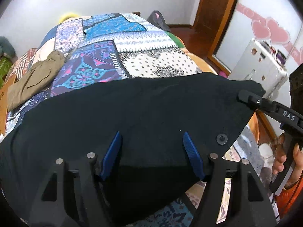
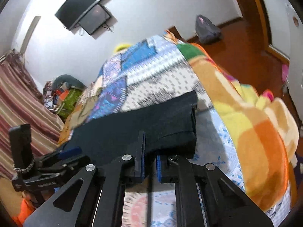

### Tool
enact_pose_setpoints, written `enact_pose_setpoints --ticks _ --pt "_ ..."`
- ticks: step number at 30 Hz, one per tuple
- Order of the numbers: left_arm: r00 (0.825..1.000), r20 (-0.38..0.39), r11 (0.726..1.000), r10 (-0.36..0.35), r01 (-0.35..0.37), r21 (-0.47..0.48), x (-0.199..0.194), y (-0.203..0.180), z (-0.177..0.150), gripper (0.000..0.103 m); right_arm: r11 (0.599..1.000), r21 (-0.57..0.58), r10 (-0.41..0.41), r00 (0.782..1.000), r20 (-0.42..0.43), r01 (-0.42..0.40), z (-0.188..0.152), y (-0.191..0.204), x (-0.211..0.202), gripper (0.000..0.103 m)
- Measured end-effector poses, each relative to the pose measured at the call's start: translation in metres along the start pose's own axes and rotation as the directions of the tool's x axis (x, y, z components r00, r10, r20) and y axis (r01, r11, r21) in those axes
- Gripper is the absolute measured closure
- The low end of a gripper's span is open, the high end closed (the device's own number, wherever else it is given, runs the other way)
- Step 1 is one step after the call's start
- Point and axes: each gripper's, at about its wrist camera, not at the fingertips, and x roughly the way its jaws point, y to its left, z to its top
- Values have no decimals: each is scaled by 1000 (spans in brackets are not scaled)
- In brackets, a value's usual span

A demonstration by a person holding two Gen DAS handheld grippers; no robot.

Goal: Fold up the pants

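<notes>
Patchwork bedspread under black pants

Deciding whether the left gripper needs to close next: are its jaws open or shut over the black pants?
Open. The left gripper has its blue pads well apart, with the black pants lying between them, unpinched.

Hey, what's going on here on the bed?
A person is folding dark navy pants on a bed covered with a patchwork-print bedspread, holding a gripper in each hand. The right gripper is shut on the pants' edge and holds it raised. The left gripper is open over the fabric, gripping nothing. A folded olive-brown garment lies farther back on the bed.
</notes>
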Motion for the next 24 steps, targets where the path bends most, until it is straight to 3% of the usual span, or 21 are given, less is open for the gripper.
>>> enact_pose_setpoints --ticks 6,15,20,24 --pt "994 100 999 34 -30 -35 -40 25 1 35 995 -92 46 996 72 -39 23 45 -12 95" --pt "970 214 983 117 -82 -167 -99 100 -17 35 965 -231 152 981 122 -121 46 128 -6 95" --pt "953 246 964 178 -119 -238 -126 140 -40 35 935 -311 203 976 77 -170 43 177 21 95" --pt "943 249 943 220 -140 -301 -141 168 -62 35 903 -367 235 972 -10 -222 26 214 54 95"
